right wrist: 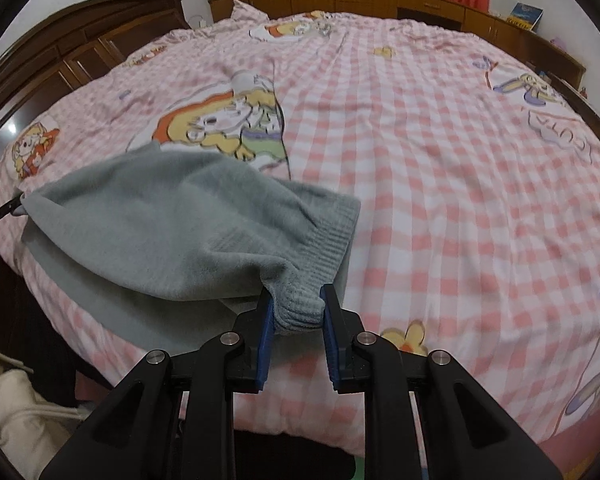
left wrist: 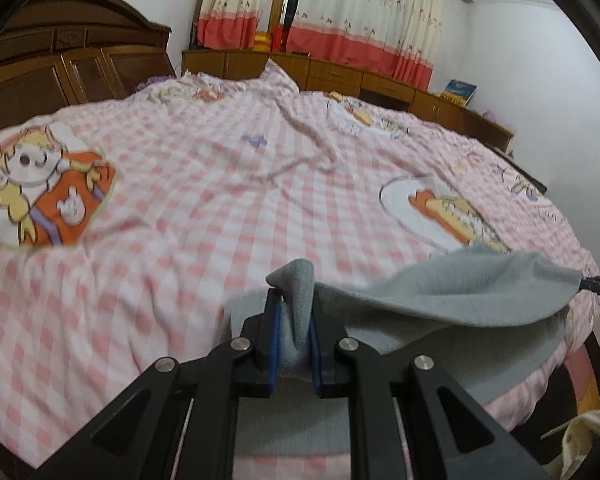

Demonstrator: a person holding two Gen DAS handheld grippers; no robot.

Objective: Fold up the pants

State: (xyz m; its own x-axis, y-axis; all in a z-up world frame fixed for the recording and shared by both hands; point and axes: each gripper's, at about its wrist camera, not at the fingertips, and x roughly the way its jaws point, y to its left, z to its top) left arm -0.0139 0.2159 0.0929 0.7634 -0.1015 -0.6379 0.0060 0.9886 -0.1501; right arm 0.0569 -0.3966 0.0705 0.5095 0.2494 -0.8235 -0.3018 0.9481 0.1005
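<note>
Right wrist: gray pants (right wrist: 152, 216) clamped between both tongs (right wrist: 296, 300).

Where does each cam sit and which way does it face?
Left wrist: on the left gripper, looking forward along its fingers over the pink checked bedspread toward the curtains; own black fingers with blue pads pinch the grey pants; right gripper's tip shows at the right edge.
Right wrist: on the right gripper, facing the same way up the bed toward the wooden headboard; own fingers clamp the ribbed end of the pants.
Shared: pants, bedspread, headboard, cabinets, and the book on them.
</note>
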